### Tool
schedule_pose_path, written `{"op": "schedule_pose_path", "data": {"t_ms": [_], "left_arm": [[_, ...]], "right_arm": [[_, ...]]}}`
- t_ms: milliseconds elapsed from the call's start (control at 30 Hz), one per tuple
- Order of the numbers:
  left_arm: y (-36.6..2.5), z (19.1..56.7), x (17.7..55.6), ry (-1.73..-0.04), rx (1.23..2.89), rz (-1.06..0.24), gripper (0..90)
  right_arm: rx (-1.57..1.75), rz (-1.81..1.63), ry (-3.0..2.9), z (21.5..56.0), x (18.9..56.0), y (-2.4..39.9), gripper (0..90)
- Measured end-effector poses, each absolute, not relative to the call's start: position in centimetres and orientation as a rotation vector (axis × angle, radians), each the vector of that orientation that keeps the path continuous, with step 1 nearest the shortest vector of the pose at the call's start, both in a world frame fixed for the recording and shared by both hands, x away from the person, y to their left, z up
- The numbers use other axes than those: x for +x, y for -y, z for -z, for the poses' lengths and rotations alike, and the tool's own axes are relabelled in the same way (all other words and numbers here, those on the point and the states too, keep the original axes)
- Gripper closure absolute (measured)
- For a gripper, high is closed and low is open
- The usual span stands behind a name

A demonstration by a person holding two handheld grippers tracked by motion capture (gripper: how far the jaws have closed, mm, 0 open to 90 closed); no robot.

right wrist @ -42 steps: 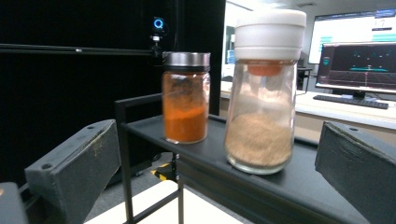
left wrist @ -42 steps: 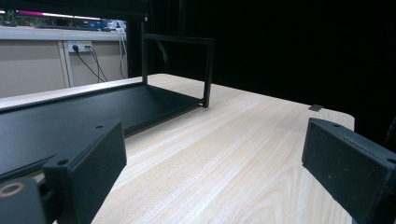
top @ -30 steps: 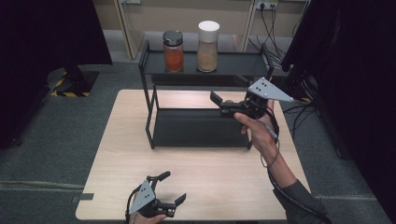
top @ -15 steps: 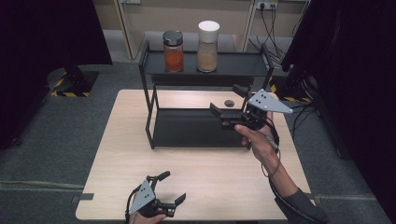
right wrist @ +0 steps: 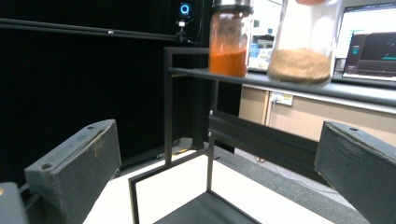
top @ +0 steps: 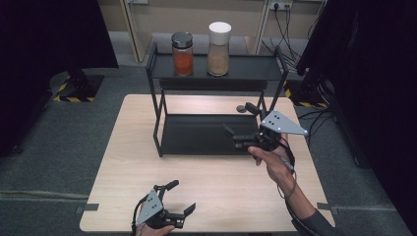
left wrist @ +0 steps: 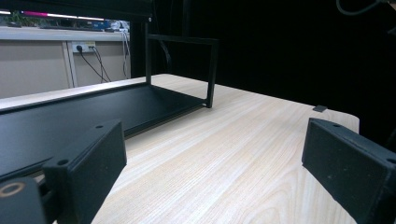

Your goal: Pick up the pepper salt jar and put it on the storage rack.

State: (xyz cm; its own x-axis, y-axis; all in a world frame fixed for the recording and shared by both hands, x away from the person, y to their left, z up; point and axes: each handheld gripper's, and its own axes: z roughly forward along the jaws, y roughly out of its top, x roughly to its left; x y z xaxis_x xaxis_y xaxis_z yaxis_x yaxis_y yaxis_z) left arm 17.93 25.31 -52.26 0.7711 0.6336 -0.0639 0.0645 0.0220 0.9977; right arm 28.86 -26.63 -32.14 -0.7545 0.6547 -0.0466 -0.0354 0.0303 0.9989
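Observation:
A black two-tier rack (top: pixel 196 135) stands on the far half of the wooden table (top: pixel 226 191). Its top shelf (top: pixel 246 69) carries a jar of orange-red powder (top: pixel 182 54) and a taller white-lidded jar of tan powder (top: pixel 219 48). My right gripper (top: pixel 240 119) hovers open over the right end of the lower shelf, with nothing between its jaws. The right gripper view looks up at the orange jar (right wrist: pixel 229 42) and the tan jar (right wrist: pixel 303 46) past its gripper (right wrist: pixel 217 158). My left gripper (top: pixel 181 196) rests open and empty near the front edge, facing the lower shelf (left wrist: pixel 93 112).
A small dark round object (top: pixel 241 109) lies on the table just behind the rack's right end. Dark curtains flank the table, and cables and wall sockets (top: pixel 280 6) sit behind the rack. A bit of dark tape (left wrist: pixel 320 108) marks the table's right edge.
The right gripper has come down and back toward the person, from the rack's rear right to above the lower shelf's right end. The left gripper has stayed put.

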Motion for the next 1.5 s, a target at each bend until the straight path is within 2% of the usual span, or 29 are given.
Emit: {"op": "schedule_pose_path", "data": {"t_ms": [633,1500], "left_arm": [[-25.3,52.3,17.9,-0.592,1.505,-0.487,5.8],[-25.3,52.3,17.9,-0.594,1.501,-0.490,5.8]], "right_arm": [[0.622,-1.754,-1.832,36.0,26.3,27.8,0.4],[0.635,-1.785,-1.868,39.3,24.1,28.0,0.4]]}}
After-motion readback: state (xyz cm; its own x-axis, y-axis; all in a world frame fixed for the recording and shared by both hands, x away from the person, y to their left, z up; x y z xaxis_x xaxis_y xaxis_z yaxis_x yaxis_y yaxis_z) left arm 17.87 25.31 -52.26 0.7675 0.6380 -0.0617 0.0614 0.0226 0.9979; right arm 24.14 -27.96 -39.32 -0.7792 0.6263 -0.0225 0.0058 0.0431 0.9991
